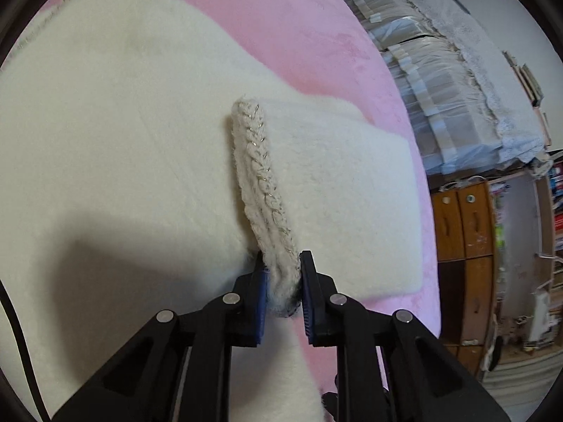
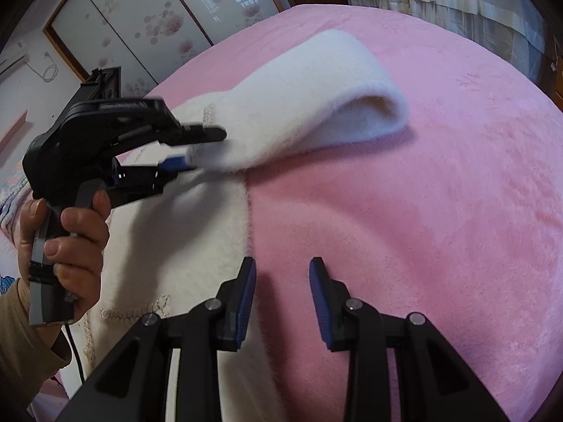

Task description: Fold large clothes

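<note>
A fluffy white garment (image 1: 116, 147) lies spread on a pink bed cover (image 1: 299, 28). My left gripper (image 1: 283, 274) is shut on its braided cuff (image 1: 260, 179), holding the sleeve (image 2: 316, 105) lifted and curled back over the body. In the right wrist view the left gripper (image 2: 200, 149) shows at the left, held by a hand, with the garment body (image 2: 176, 246) below it. My right gripper (image 2: 281, 277) is open and empty, hovering just above the garment's straight side edge and the pink cover (image 2: 422, 193).
White curtains (image 1: 457, 81) and a wooden cabinet (image 1: 464, 221) with cluttered shelves stand beyond the bed's right side. Sliding doors with floral panels (image 2: 158, 21) are behind the bed. A cable (image 2: 75, 351) hangs from the left gripper's handle.
</note>
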Motion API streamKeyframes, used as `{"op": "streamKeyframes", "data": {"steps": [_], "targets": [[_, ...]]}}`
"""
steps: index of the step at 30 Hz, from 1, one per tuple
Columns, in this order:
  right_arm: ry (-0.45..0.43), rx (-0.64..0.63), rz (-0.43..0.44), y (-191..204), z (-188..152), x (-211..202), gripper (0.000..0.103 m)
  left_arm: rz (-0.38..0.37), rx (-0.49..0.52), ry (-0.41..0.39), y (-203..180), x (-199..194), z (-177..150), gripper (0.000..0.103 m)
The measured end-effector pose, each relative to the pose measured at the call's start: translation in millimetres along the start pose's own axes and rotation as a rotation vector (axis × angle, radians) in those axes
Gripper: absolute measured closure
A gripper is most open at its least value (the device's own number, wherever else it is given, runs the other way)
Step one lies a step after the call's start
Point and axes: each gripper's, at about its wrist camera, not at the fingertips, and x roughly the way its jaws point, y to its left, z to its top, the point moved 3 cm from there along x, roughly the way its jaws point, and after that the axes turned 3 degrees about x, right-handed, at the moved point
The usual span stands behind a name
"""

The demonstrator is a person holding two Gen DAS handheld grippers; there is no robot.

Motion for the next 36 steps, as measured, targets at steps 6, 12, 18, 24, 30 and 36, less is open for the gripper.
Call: {"op": "streamKeyframes", "data": {"steps": [6, 12, 18, 24, 30, 36], "targets": [[0.01, -0.02, -0.02, 7, 8, 6, 0.063, 0.081, 0.15, -0.219, -52, -96, 38, 0.089], [0.006, -0.02, -0.023, 19, 33, 19, 0.055, 0.226, 0.253, -0.432, -69, -206, 78, 0.089], [0.034, 0.006, -0.042, 28, 67, 48, 0.055, 0.323, 0.243, -0.439, -44, -240, 89, 0.089], [0.065, -0.062, -0.114, 46, 98, 88, 0.072, 0.342, 0.219, -0.438, -10, -254, 81, 0.089], [0.009, -0.188, -0.192, 76, 119, 88, 0.093, 0.393, 0.228, -0.498, 27, -275, 64, 0.089], [0.007, -0.335, -0.255, 95, 113, 84, 0.081, 0.462, 0.111, -0.384, 122, -243, 19, 0.089]]}}
